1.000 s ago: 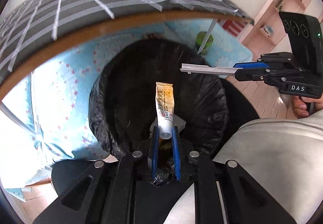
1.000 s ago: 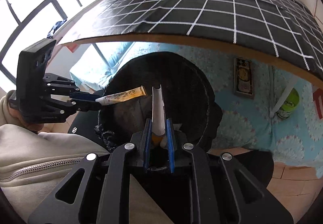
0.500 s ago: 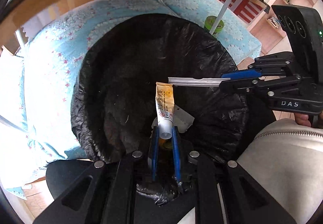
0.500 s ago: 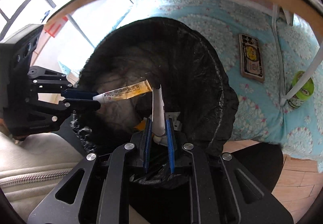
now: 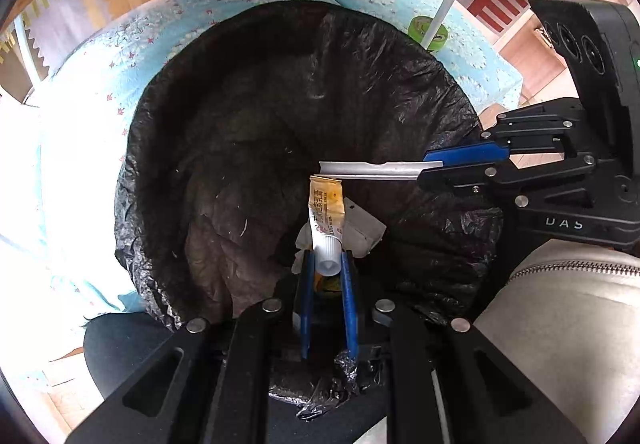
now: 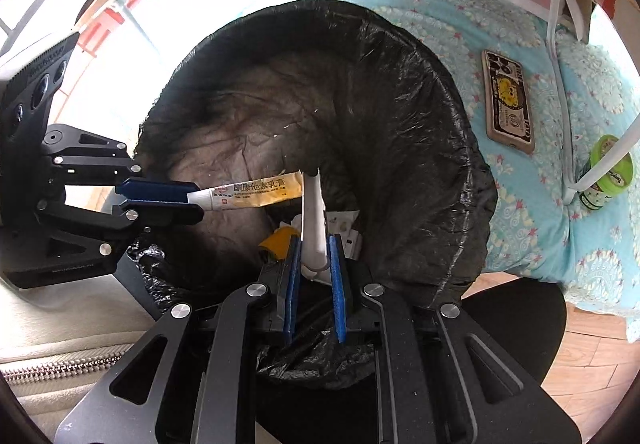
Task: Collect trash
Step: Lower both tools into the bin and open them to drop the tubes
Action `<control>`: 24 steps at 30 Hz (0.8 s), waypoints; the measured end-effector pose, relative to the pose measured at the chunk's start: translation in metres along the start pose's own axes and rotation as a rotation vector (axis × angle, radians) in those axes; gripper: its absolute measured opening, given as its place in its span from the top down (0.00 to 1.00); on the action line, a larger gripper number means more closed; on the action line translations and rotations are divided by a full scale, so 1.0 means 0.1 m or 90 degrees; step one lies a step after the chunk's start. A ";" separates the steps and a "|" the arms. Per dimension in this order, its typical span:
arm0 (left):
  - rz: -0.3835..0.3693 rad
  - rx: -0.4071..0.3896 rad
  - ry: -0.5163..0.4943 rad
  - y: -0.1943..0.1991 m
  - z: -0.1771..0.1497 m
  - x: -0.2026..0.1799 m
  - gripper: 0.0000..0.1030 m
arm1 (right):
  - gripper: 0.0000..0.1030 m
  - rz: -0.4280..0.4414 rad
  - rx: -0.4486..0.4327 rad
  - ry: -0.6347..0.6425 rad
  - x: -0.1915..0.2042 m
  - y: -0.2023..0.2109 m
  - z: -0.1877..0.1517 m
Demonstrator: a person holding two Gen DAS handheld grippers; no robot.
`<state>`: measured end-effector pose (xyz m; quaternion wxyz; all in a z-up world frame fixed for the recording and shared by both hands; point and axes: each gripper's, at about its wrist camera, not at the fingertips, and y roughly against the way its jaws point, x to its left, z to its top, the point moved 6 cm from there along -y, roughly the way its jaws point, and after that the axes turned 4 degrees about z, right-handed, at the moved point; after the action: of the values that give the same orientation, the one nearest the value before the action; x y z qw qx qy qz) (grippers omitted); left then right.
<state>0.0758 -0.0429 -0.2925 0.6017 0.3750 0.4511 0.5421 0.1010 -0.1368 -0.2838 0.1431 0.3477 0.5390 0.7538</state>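
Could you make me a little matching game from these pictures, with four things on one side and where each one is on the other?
Things:
1. yellow tube
2. white tube
3. phone
4. green jar

Places:
a. lying flat on the blue patterned cloth
b. clamped in the right tongs, over the black bin bag
c. standing beside a white leg, at the cloth's edge
d. clamped by its cap in the left tongs

Pairs: 1-d, 2-b, 3-a, 4-c
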 end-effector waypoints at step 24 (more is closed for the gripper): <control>0.004 -0.012 0.019 0.10 0.05 0.00 0.86 | 0.85 0.002 -0.017 -0.001 0.02 0.08 0.02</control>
<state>0.0769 -0.0419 -0.2816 0.5969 0.3624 0.4535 0.5537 0.1027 -0.1374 -0.2754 0.1469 0.3474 0.5280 0.7609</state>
